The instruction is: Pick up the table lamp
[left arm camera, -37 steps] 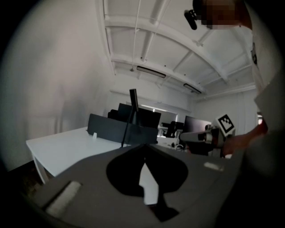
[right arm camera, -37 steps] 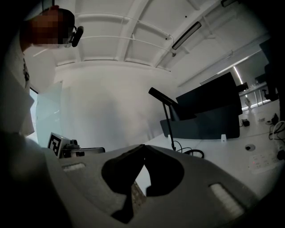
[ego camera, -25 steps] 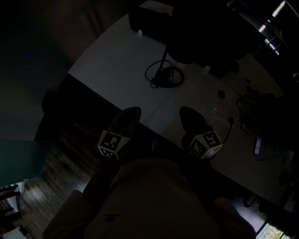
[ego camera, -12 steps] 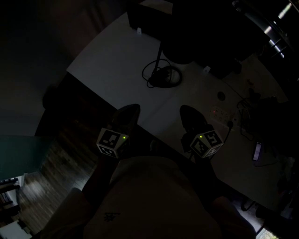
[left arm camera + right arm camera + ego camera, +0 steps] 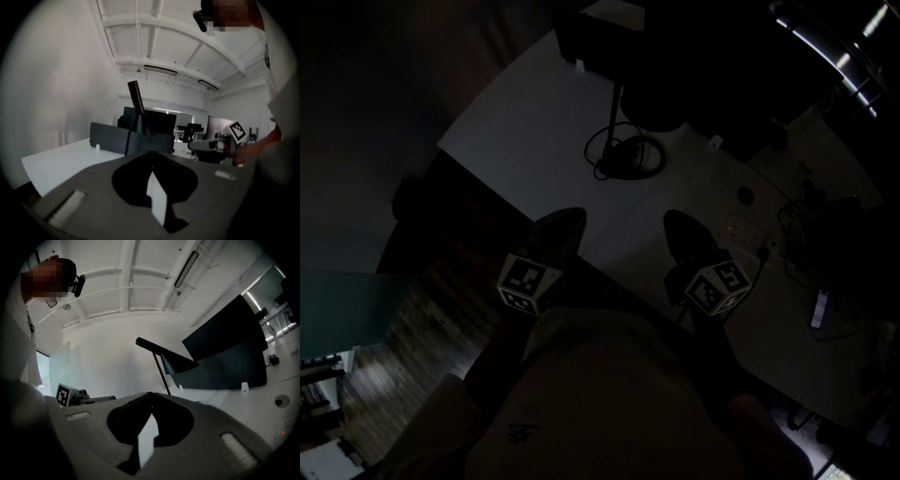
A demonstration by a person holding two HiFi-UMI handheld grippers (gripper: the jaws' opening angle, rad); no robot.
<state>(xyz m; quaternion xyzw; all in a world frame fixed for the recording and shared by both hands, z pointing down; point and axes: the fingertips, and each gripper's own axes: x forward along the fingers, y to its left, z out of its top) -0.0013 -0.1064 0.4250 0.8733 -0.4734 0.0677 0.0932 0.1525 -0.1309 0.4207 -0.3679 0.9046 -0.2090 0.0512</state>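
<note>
White desk (image 5: 534, 122) across the head view, with the black table lamp (image 5: 625, 156) upright near its middle, cord looped round the base. Over the last second, only a slight creep forward: approach barely begun, lamp untouched. At the near desk edge, the left gripper (image 5: 565, 219) and the right gripper (image 5: 678, 223), well apart from the lamp. Jaws of both clenched together, grasping nothing; to be opened before any hold on the stem.

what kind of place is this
Probably an open-plan office: a long white desk with a dark divider panel, a table lamp standing on it, and strip lights overhead.
</note>
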